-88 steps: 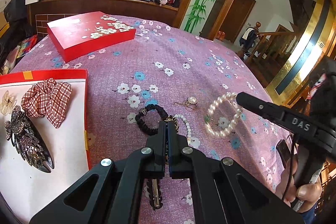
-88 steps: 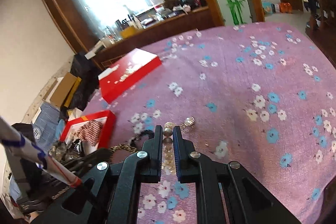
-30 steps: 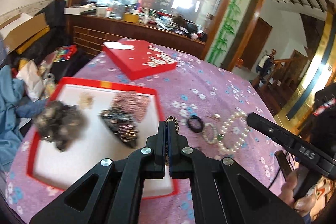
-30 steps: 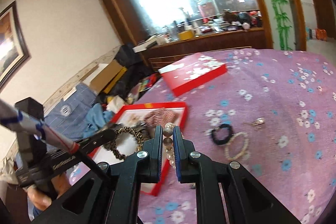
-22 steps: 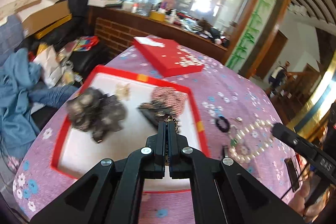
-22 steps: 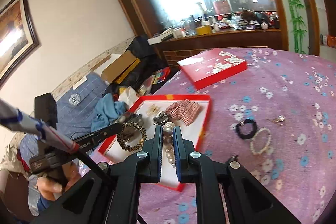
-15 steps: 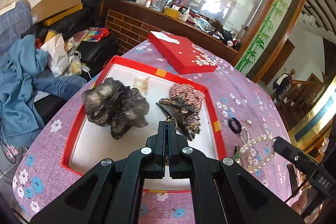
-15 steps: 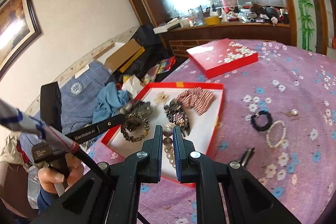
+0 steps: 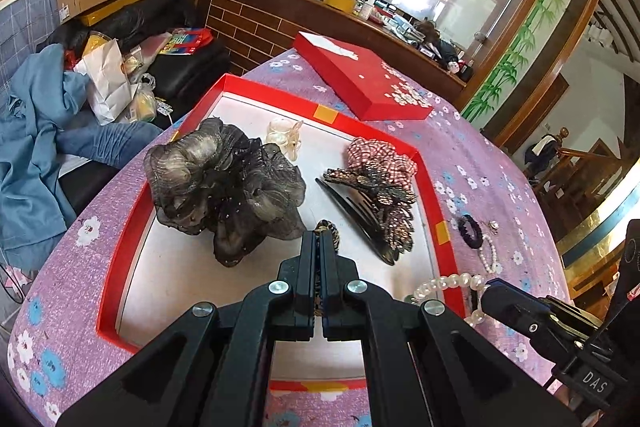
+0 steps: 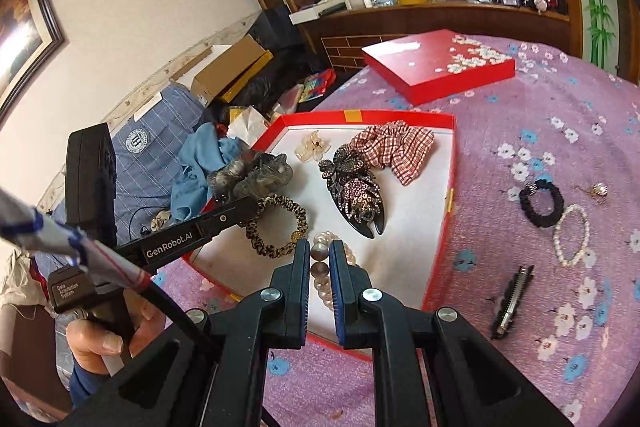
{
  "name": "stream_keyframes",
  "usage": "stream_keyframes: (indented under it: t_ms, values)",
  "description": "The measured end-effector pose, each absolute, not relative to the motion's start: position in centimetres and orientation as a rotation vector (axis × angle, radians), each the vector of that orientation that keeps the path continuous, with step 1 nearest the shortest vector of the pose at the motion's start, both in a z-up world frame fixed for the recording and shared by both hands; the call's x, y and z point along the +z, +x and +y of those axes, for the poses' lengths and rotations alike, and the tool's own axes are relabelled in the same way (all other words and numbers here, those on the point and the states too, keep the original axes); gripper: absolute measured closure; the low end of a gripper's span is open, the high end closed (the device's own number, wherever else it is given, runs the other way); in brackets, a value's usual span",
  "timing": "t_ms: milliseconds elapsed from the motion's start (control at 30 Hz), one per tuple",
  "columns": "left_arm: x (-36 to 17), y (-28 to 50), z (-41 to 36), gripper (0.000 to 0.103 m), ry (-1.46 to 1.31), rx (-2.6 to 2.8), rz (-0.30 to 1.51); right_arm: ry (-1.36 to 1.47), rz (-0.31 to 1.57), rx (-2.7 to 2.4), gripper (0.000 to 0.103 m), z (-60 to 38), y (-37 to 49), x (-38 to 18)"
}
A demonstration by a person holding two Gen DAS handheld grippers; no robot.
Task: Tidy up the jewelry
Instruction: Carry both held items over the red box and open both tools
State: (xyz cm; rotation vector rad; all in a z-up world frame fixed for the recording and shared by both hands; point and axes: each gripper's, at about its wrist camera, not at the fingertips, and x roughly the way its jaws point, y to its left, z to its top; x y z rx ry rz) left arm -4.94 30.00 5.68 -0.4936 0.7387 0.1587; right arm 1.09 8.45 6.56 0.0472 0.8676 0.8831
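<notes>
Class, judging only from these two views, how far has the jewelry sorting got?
Done: four hair pieces lie in the red tray. In hand: left claw holds the leopard scrunchie, right claw the pearl bracelet, both over the tray. Left: black bracelet, small pearl bracelet, ring, clip.

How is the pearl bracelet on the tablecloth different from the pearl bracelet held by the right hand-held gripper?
The pearl bracelet on the tablecloth has small beads and lies free, outside the red tray. The held pearl bracelet has clearly bigger beads and is clamped in the right hand-held gripper above the tray. Both are closed loops of pale pearls.
</notes>
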Motion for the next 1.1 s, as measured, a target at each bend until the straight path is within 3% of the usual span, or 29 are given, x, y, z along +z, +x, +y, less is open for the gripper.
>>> stream_keyframes:
  t_ms: [1100]
  values:
    - [2.8, -2.8, 31.9, 0.102, -0.498, 0.209, 0.807, 0.046, 1.011, 0.776, 0.091, 10.8, 5.4, 1.3]
